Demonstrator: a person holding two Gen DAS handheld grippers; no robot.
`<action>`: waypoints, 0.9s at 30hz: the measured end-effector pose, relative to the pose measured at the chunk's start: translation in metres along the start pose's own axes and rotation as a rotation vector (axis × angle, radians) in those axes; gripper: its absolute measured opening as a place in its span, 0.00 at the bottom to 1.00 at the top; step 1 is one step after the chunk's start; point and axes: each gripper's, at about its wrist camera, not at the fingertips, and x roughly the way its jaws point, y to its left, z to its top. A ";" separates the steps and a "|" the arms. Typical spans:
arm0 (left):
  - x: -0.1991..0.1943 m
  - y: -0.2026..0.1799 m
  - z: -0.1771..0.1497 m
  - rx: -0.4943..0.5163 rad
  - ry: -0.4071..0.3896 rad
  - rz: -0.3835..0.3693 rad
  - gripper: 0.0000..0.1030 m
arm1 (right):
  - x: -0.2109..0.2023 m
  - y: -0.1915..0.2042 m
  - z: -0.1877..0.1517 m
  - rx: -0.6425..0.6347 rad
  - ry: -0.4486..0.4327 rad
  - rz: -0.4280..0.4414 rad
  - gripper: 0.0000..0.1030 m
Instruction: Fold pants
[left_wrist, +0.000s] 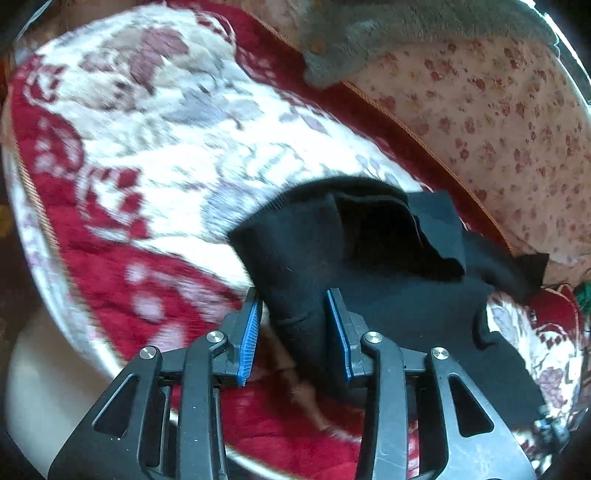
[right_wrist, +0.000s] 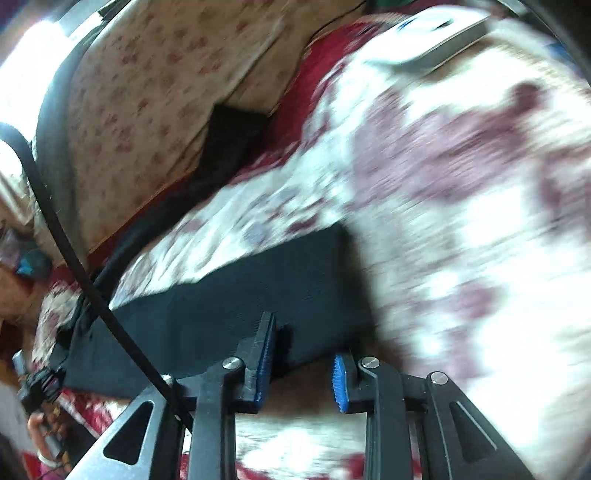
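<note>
The black pants (left_wrist: 388, 280) lie on a red and white floral blanket (left_wrist: 155, 155). In the left wrist view my left gripper (left_wrist: 295, 301) is open, with a raised fold of the pants' waist end between its blue pads. In the right wrist view the pants (right_wrist: 236, 295) stretch as a flat black band to the left. My right gripper (right_wrist: 304, 347) is open at the near corner of the leg end, its left finger (right_wrist: 266, 343) over the cloth and its right finger beside the edge.
A cream flowered pillow (left_wrist: 498, 122) lies along the far side, with a grey fuzzy cloth (left_wrist: 369, 33) on top. A black cable (right_wrist: 74, 258) crosses the right wrist view. A white flat object (right_wrist: 432, 33) lies at the blanket's far end.
</note>
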 end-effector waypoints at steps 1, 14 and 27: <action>-0.006 0.002 0.000 0.010 -0.010 0.002 0.33 | -0.009 -0.002 0.005 0.010 -0.022 0.007 0.24; 0.029 -0.084 0.004 0.207 0.058 -0.042 0.33 | 0.005 0.092 0.027 -0.139 -0.056 0.226 0.33; 0.088 -0.099 0.067 0.135 0.018 -0.028 0.33 | 0.073 0.170 0.023 -0.317 0.059 0.258 0.41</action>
